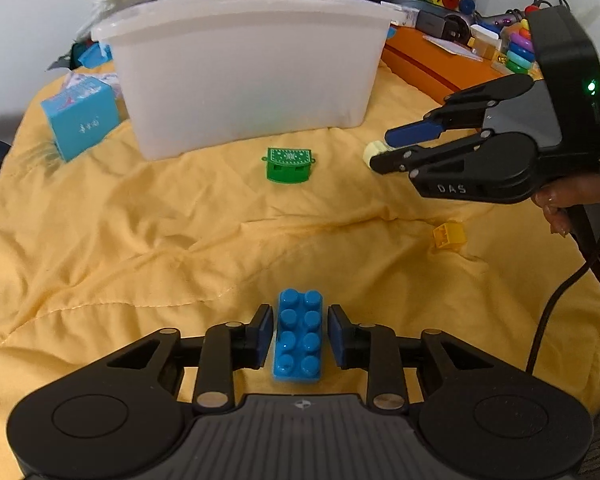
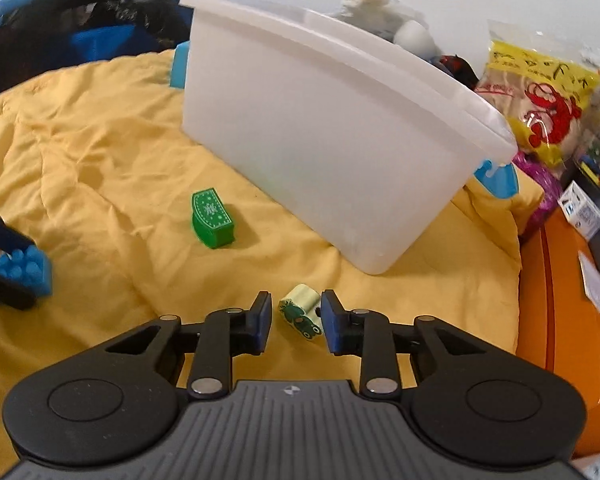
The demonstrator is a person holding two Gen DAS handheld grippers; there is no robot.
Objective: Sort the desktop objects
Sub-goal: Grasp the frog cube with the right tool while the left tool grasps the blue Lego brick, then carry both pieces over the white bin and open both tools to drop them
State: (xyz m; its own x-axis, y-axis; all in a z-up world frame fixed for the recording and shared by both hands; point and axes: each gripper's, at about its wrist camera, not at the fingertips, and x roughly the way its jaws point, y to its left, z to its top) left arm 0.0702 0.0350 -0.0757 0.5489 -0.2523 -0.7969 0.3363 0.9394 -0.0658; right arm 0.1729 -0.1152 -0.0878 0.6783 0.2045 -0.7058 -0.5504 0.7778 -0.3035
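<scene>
Blue brick [image 1: 298, 336] between left tool [image 1: 299, 336] pads, small gaps; right tool [image 2: 296, 316] part-open, straddling pale frog block [image 2: 300, 312].

A blue studded brick [image 1: 298, 336], a green chest-shaped block [image 1: 289, 165], a pale frog-printed block [image 2: 300, 313] and a small yellow brick [image 1: 448, 235] are spread before the white bin [image 1: 240, 68].

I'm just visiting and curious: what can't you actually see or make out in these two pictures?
- Inside of the white bin: both views, hidden by its frosted walls.
- Blue brick: right wrist view, partly cut off by the left edge.
- Print on the blue box: left wrist view, too small to read.
- Whether the right gripper touches the frog block: unclear.
</scene>
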